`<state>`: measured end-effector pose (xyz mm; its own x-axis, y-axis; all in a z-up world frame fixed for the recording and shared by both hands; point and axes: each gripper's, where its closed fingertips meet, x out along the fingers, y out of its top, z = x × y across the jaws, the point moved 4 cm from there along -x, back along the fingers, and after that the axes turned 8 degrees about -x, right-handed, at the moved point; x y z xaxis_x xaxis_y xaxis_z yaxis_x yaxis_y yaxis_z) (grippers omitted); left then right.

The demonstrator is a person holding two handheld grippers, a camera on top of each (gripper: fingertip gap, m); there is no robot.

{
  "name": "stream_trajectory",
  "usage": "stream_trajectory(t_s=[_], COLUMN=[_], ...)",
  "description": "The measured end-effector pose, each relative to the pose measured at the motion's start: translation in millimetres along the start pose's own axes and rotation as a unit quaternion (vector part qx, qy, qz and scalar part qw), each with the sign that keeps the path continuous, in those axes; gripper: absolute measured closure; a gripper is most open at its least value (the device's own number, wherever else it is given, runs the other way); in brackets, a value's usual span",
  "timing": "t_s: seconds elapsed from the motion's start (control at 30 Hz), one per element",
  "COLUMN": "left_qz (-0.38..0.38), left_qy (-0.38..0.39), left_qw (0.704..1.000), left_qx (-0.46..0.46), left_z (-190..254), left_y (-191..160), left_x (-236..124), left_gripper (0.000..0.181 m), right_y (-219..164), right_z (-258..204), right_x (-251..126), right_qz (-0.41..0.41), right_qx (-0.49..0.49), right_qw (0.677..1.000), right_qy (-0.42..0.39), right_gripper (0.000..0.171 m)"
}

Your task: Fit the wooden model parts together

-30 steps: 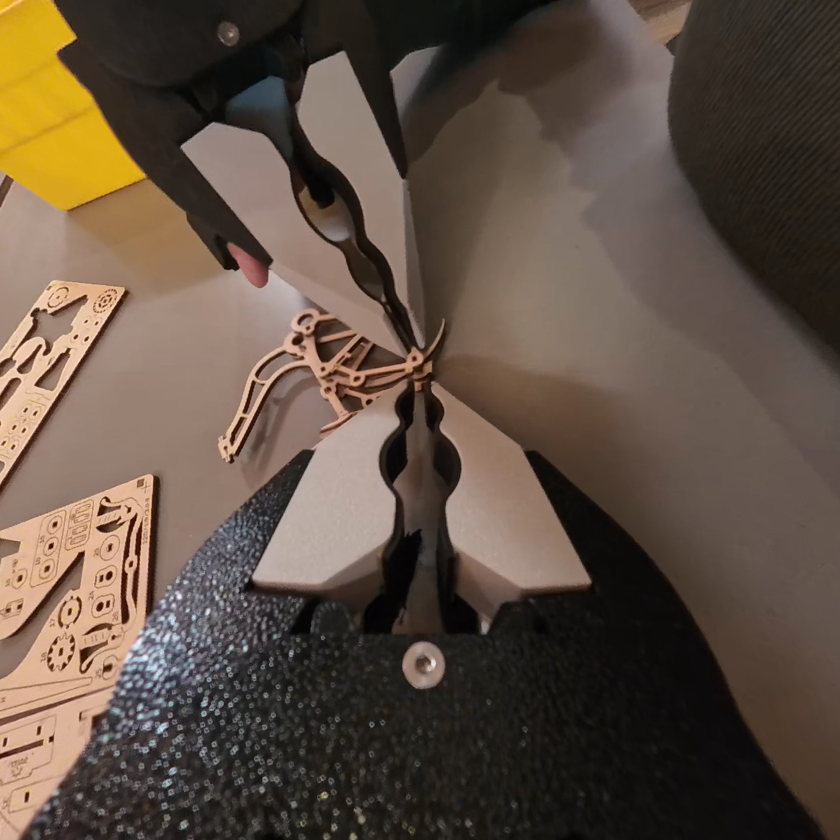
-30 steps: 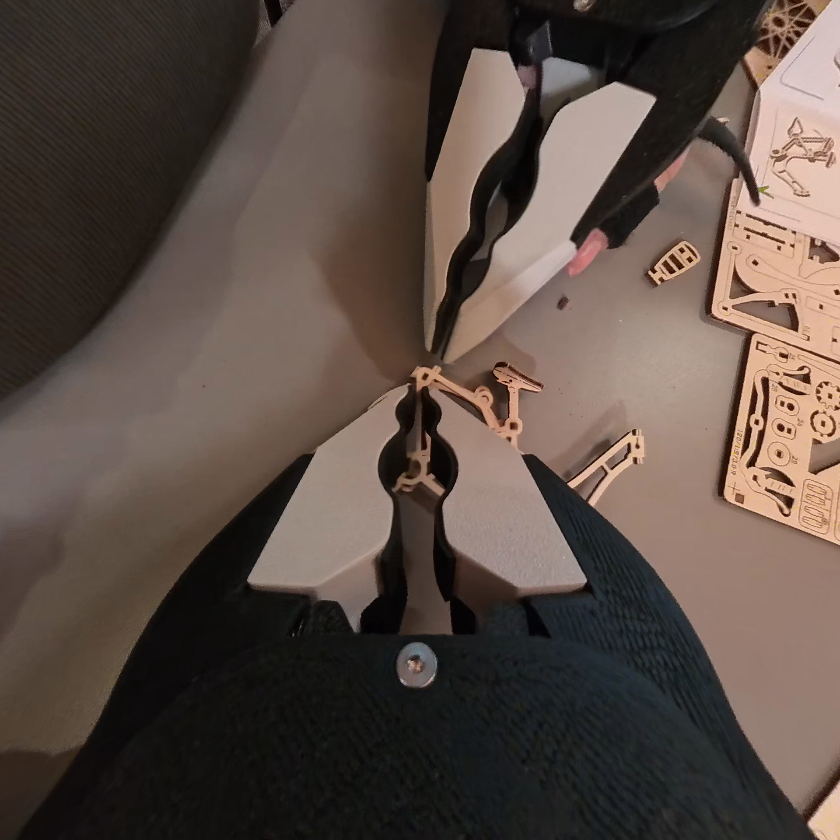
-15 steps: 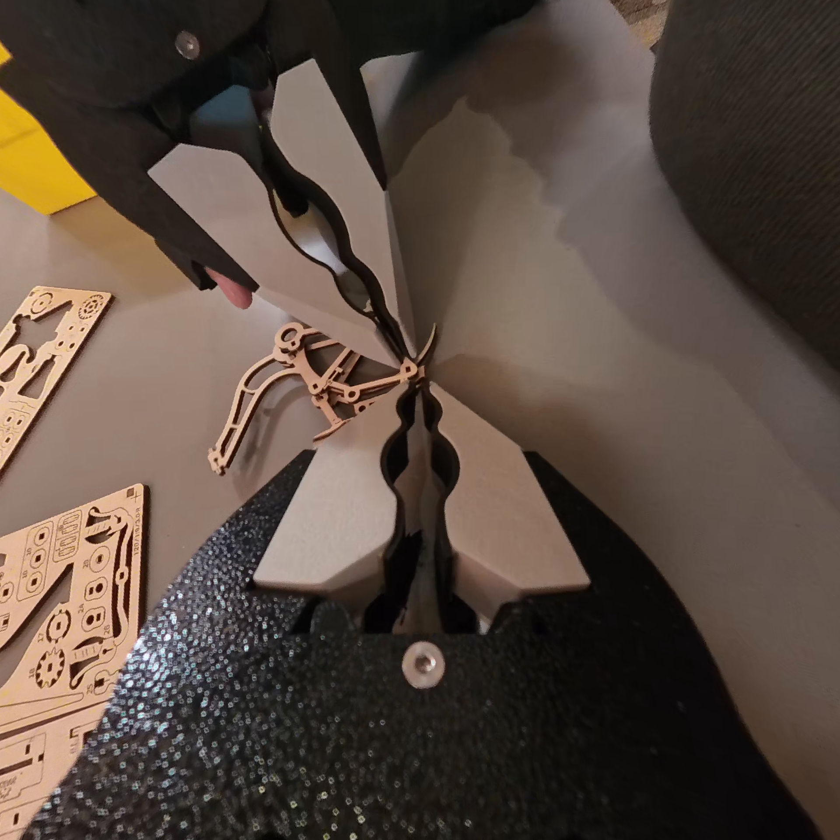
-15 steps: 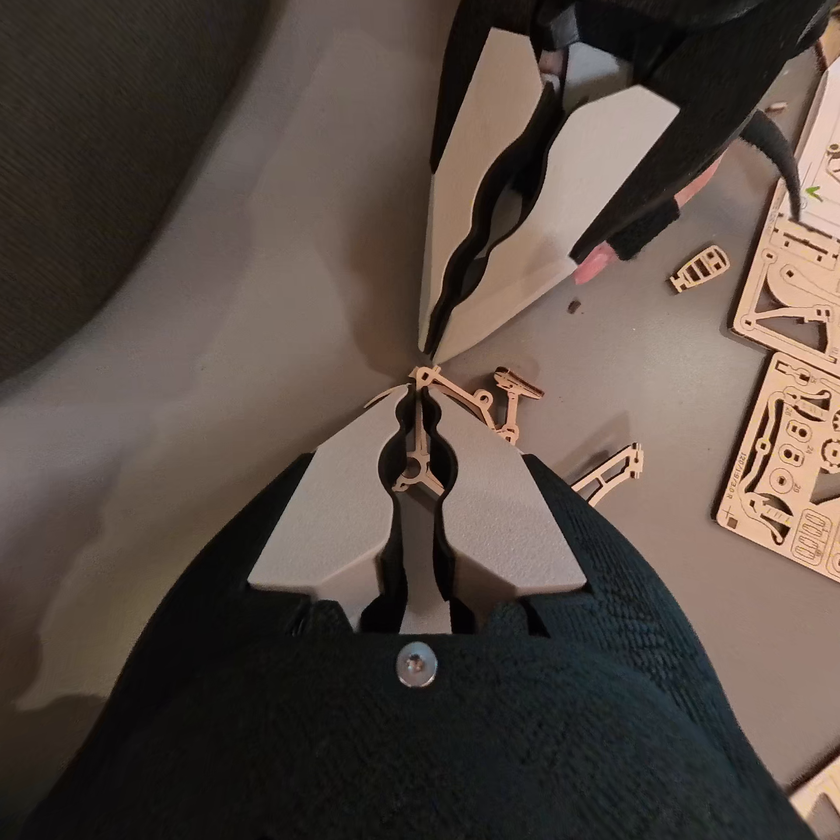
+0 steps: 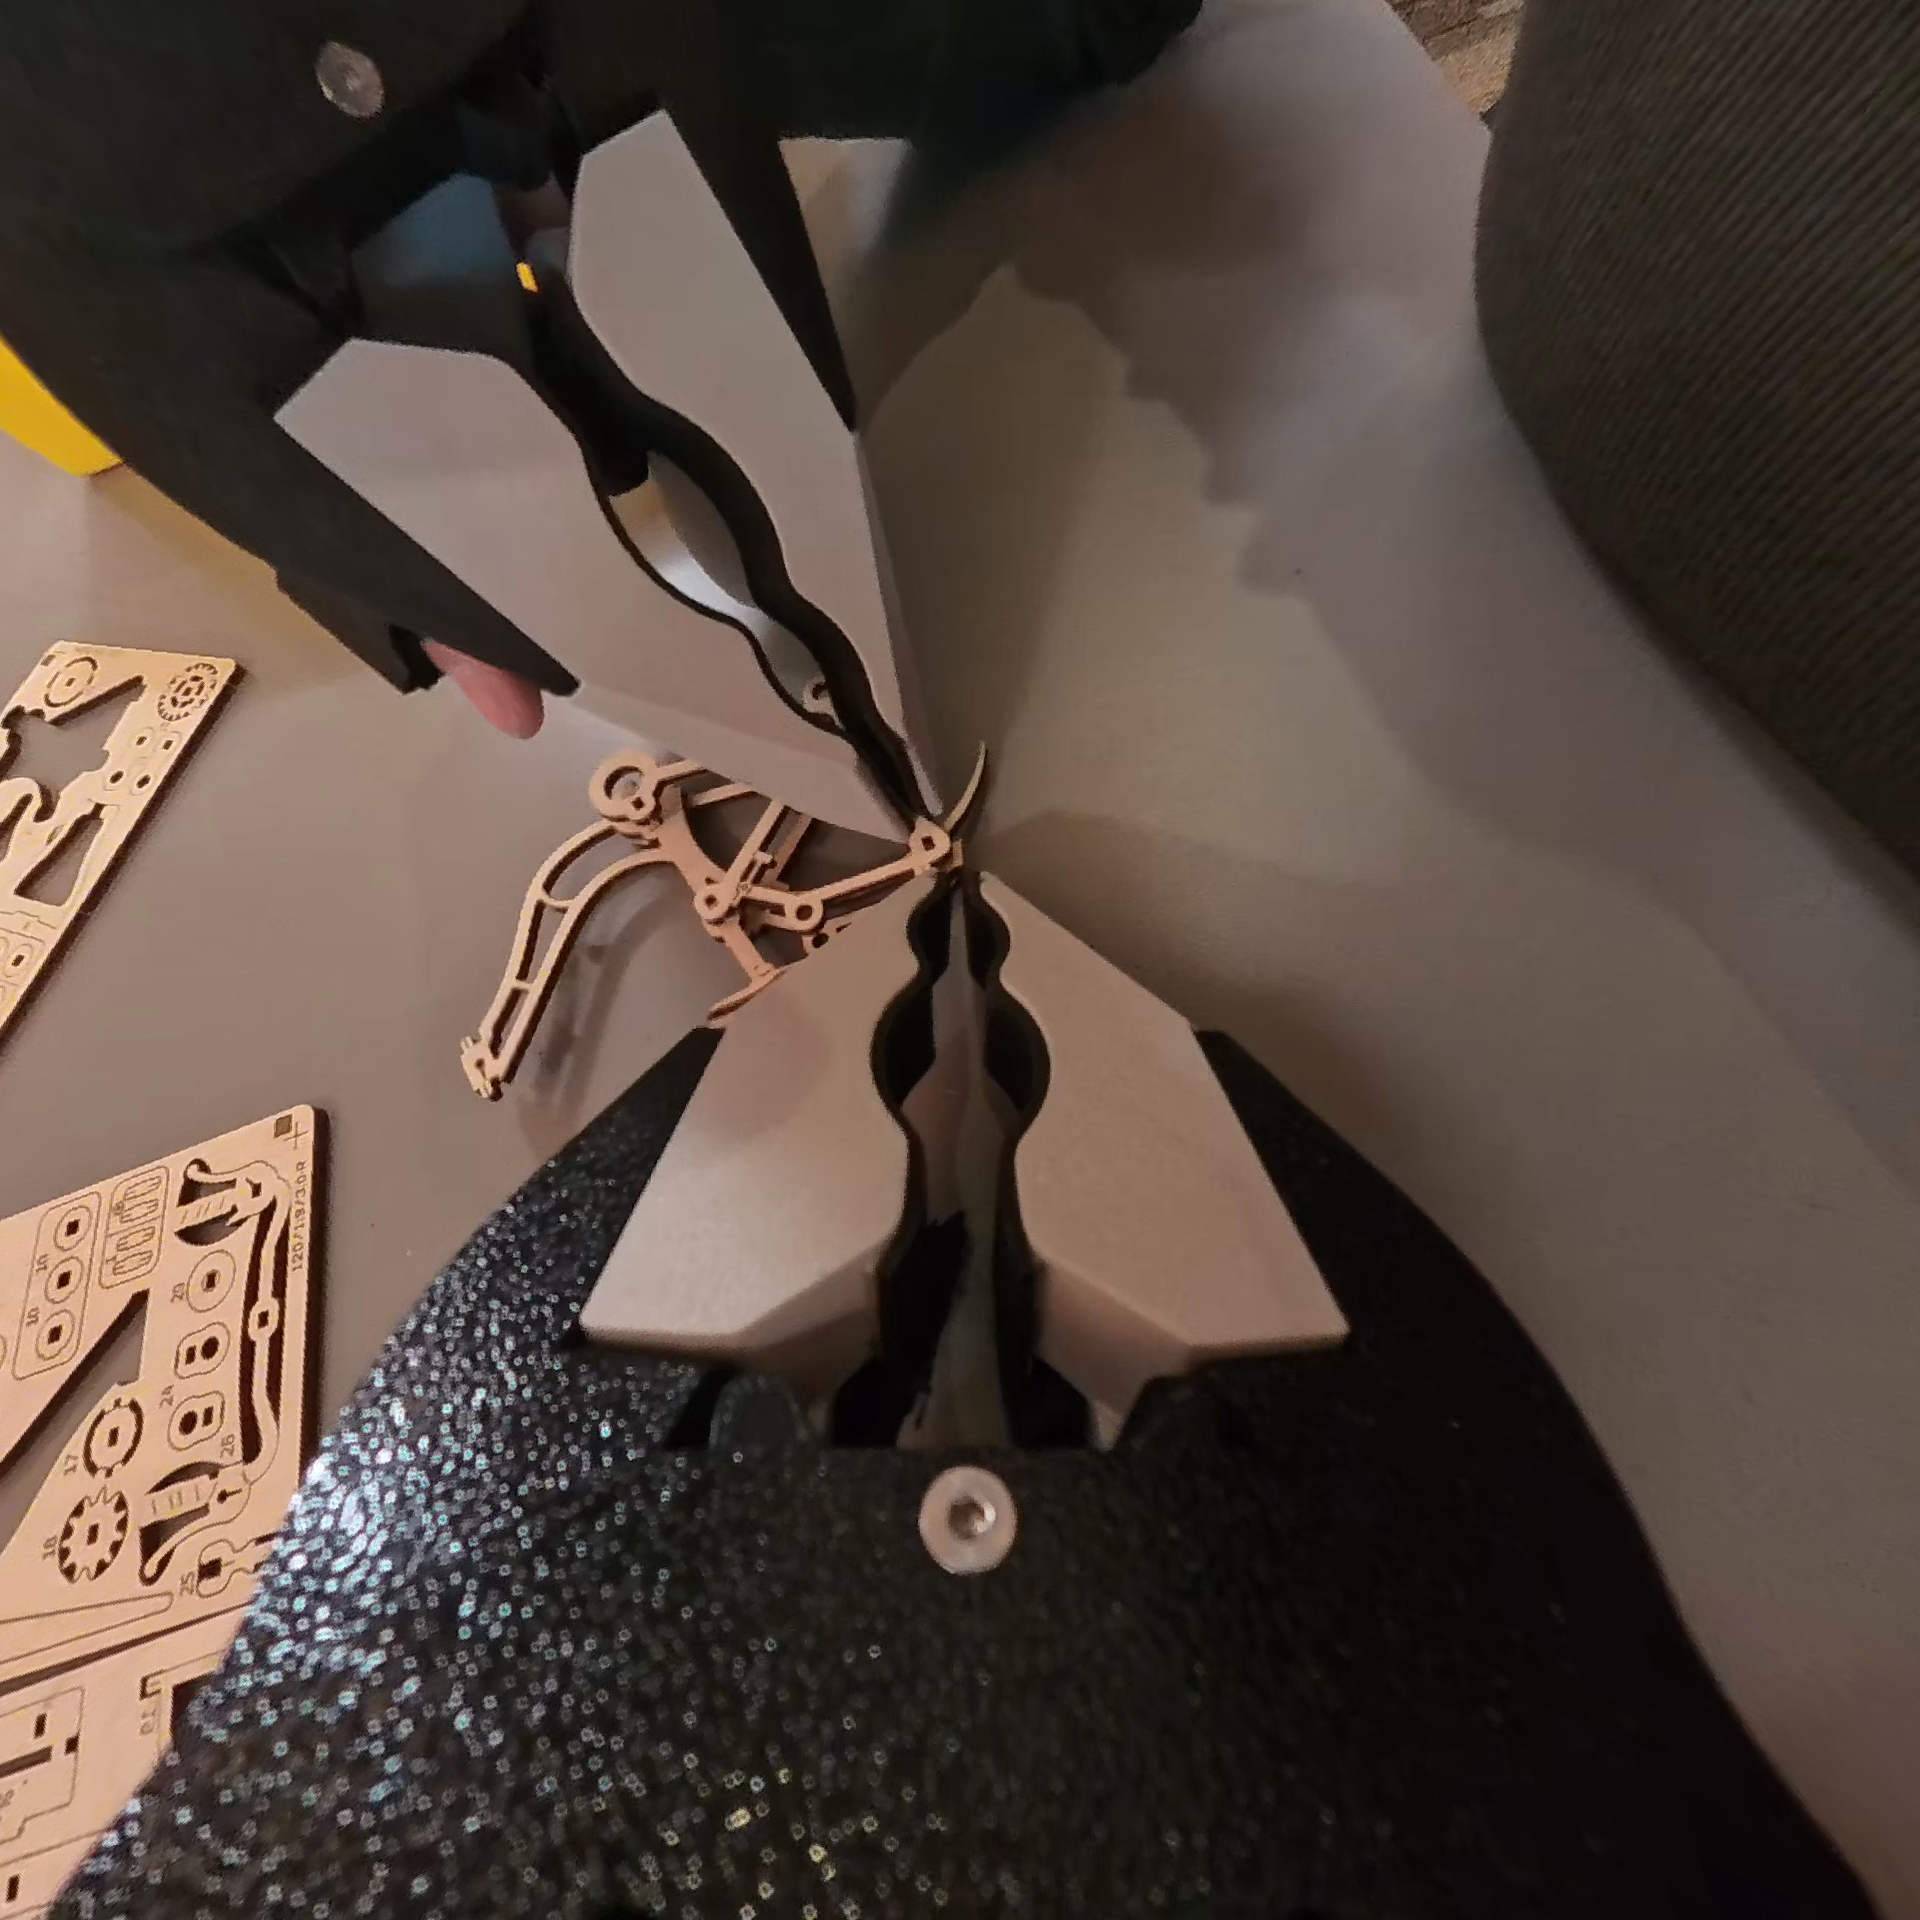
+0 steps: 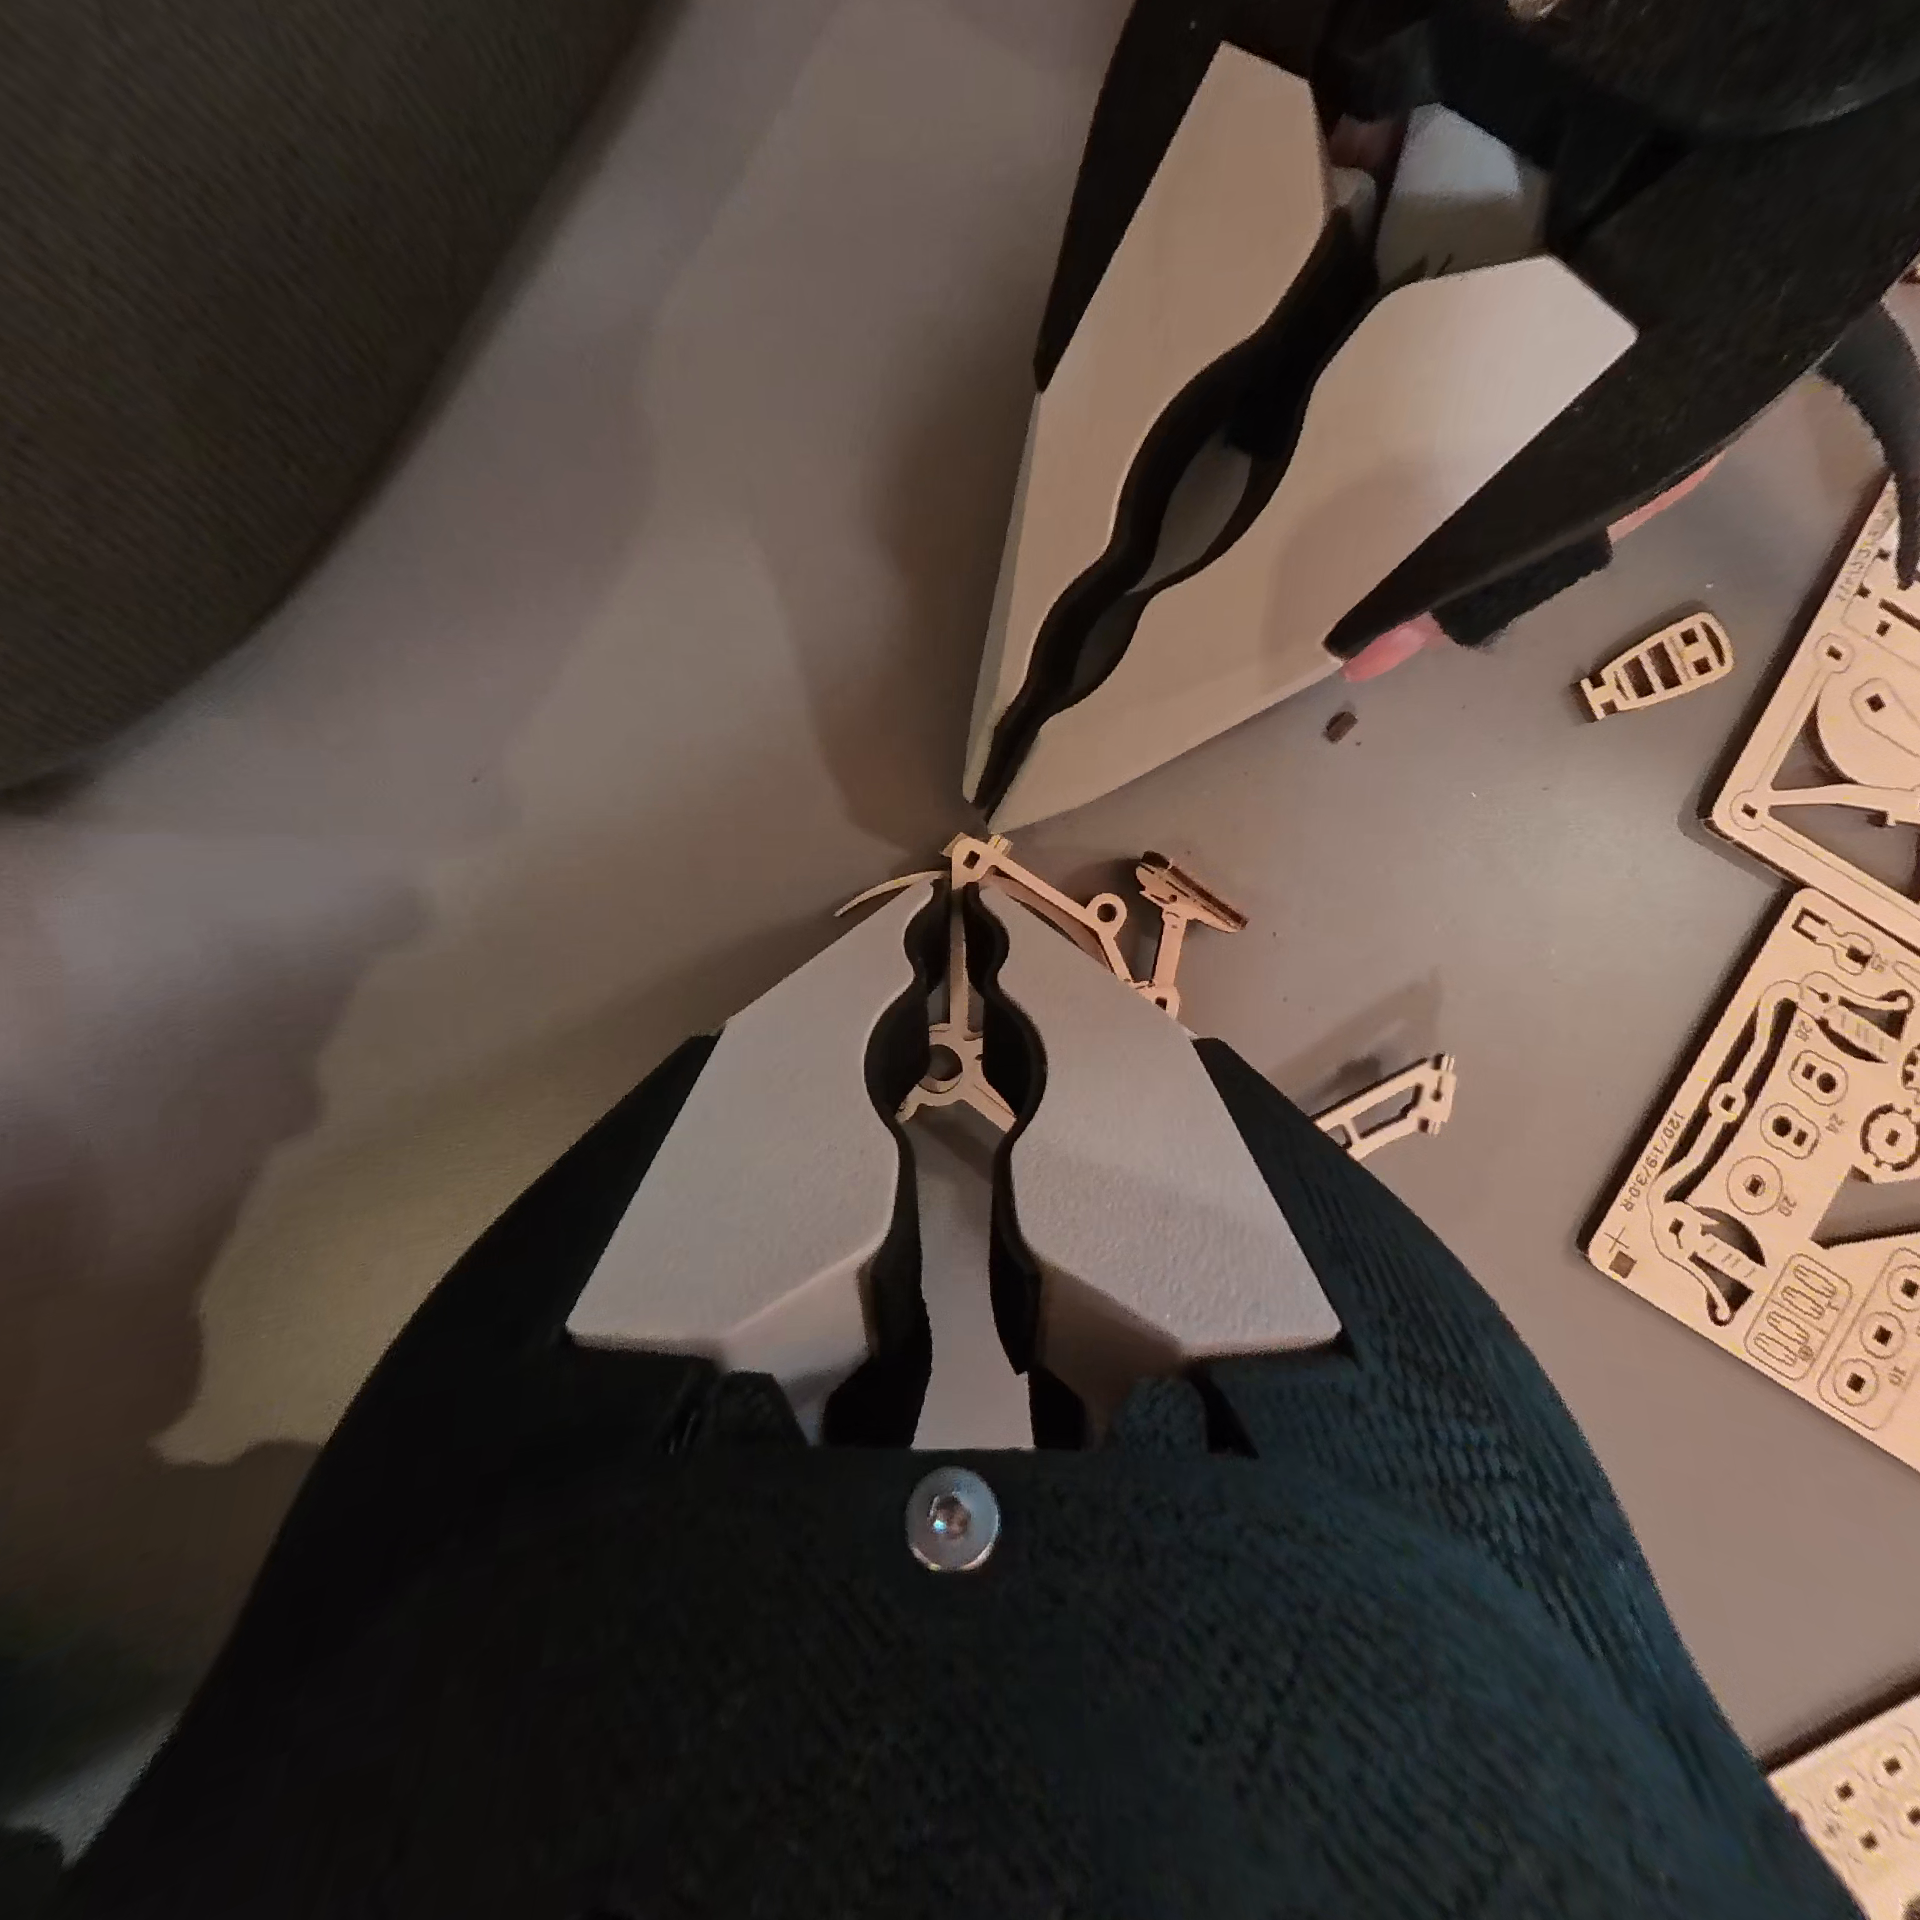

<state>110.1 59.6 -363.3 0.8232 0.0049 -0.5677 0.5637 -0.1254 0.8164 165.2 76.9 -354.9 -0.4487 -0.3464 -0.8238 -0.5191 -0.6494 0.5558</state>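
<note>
A grey tabletop carries pale laser-cut wooden part sheets beside a pale openwork wooden model assembly. Only the right wrist view shows a small loose slatted wooden piece; only the left shows a yellow box corner. The right gripper has tilted further over since earlier. Both it and the left gripper are clenched on the assembly's tip, nose to nose.

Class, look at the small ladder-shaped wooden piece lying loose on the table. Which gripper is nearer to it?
Left. The left gripper hangs just beside the ladder-shaped piece, with its side close to it. The right gripper sits farther off, facing the left one tip to tip.
</note>
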Motion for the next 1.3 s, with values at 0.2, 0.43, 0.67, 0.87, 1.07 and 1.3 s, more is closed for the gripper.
stream_trajectory(t_s=[0.2,0.43,0.67,0.87,1.07,1.3], left_qz=[-0.001,-0.002,0.016,0.000,0.008,-0.001], left_qy=[-0.003,0.010,0.056,0.035,0.017,0.007], left_qw=[1.000,0.998,0.992,0.995,1.000,0.998], left_qx=[0.000,0.070,0.112,0.089,0.002,-0.057], left_z=[0.5,4.4,3.7,4.9,-0.6,-2.4], left_y=[-0.1,-1.3,4.2,2.4,3.3,3.4], left_x=[0.1,-3.6,-2.1,0.4,2.1,3.2], left_gripper=[0.181,0.179,0.167,0.173,0.177,0.178], right_y=[1.3,1.2,1.2,1.6,1.7,1.3], right_z=[2.2,1.4,1.4,1.7,2.0,2.0], right_x=[1.0,1.9,2.2,2.7,2.6,2.8], right_qz=[-0.003,-0.003,-0.004,-0.003,-0.004,-0.005], right_qx=[-0.006,-0.006,-0.003,0.001,0.010,0.023], right_qw=[1.000,1.000,1.000,1.000,1.000,1.000], right_qy=[0.002,0.005,0.005,0.005,0.006,0.007], right_gripper=[0.171,0.171,0.171,0.171,0.171,0.171])
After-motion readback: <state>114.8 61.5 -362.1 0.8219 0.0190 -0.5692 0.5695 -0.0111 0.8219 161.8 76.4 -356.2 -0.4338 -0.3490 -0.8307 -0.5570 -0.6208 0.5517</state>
